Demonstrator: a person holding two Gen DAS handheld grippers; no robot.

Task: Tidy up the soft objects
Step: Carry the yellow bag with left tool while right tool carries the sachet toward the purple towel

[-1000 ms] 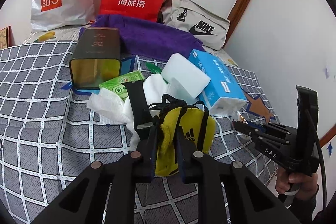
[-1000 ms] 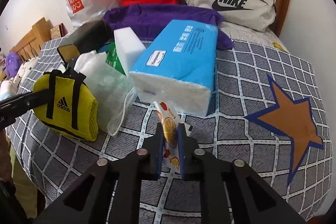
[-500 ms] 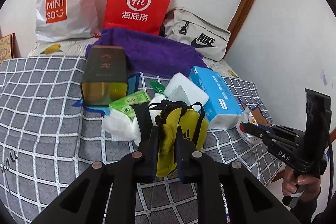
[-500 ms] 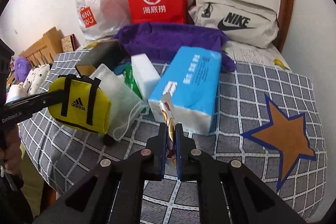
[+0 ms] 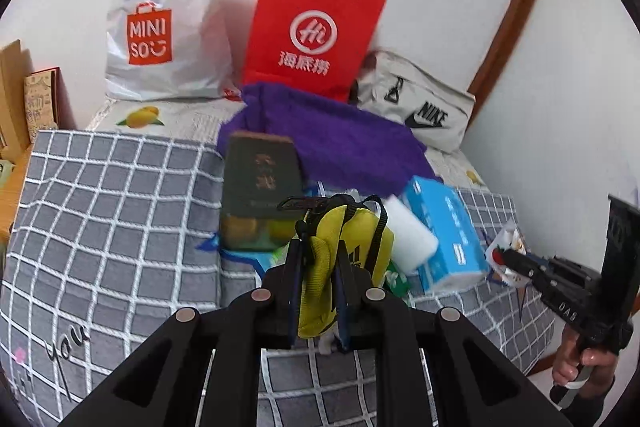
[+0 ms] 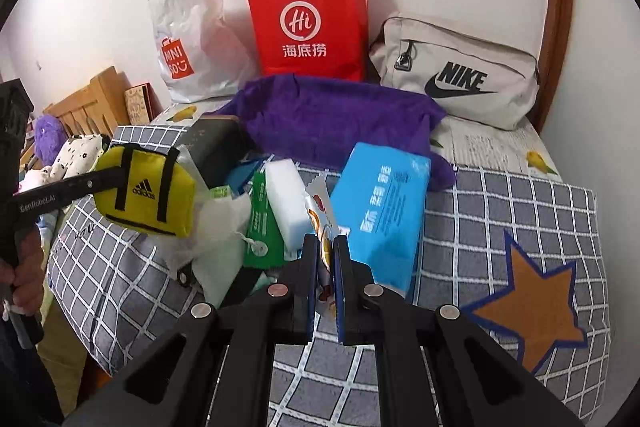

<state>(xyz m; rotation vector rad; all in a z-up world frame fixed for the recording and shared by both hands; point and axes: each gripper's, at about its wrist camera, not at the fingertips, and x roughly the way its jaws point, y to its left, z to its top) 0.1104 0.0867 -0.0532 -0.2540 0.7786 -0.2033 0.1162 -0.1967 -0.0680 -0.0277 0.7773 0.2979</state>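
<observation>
Both grippers clamped, each with one item lifted off the bed.

Left gripper [image 5: 318,277] pinches my yellow pouch [image 5: 344,259]; right gripper [image 6: 327,263] pinches a snack packet [image 6: 320,223]. Neither is put away, and tissue pack [image 6: 380,207], sponge [image 6: 286,193], wipes [image 6: 262,227] stay heaped on the bedspread [image 6: 520,211].

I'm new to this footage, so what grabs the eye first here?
Most striking is the yellow Adidas pouch, pinched in the left claw above the checked blanket. The right claw grips a small printed sachet. Behind the pile, a red paper bag stands against the wall.
</observation>
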